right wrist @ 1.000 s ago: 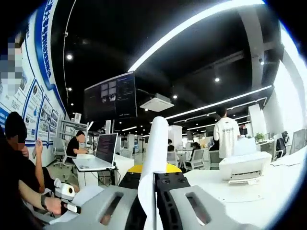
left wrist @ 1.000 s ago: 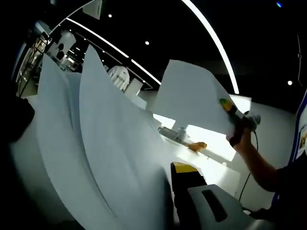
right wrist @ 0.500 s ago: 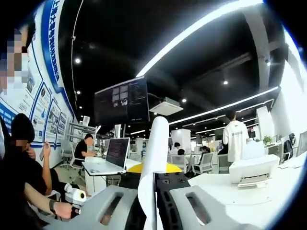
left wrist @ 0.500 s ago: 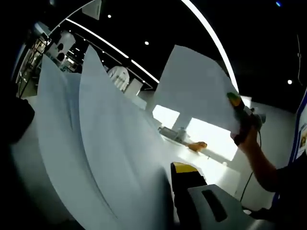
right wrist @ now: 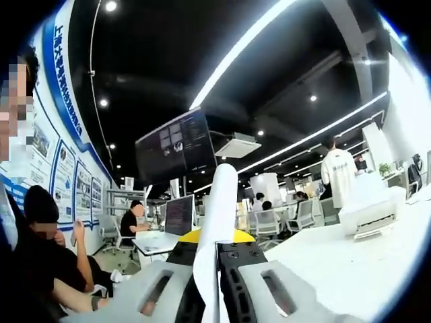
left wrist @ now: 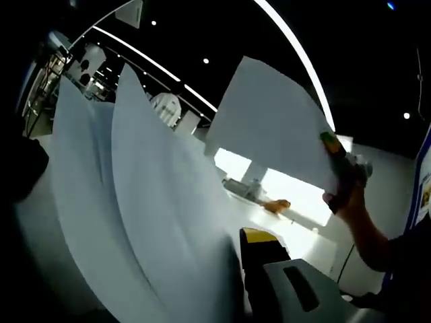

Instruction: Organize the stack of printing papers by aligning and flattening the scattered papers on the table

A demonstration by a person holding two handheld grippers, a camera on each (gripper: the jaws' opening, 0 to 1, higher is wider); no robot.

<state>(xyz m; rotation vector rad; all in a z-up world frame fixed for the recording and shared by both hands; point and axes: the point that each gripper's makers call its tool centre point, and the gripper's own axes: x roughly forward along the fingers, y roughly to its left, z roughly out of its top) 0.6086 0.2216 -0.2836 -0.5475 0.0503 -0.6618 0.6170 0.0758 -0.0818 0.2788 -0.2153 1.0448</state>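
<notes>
The papers [left wrist: 148,222] are off the table, raised in the air, likely so their edges can be squared. The left gripper [left wrist: 269,282] clamps the curling sheets at seven o'clock. The right gripper [right wrist: 217,282] pinches one sheet [right wrist: 219,222] edge-on at six o'clock.

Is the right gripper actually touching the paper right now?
Touching. In the right gripper view, the paper rises edge-on, pinched between the right gripper jaws, with no gap on either side.

White printing papers [left wrist: 155,215] stand on edge, curved and fanned; one sheet [left wrist: 269,128] is raised apart.
</notes>
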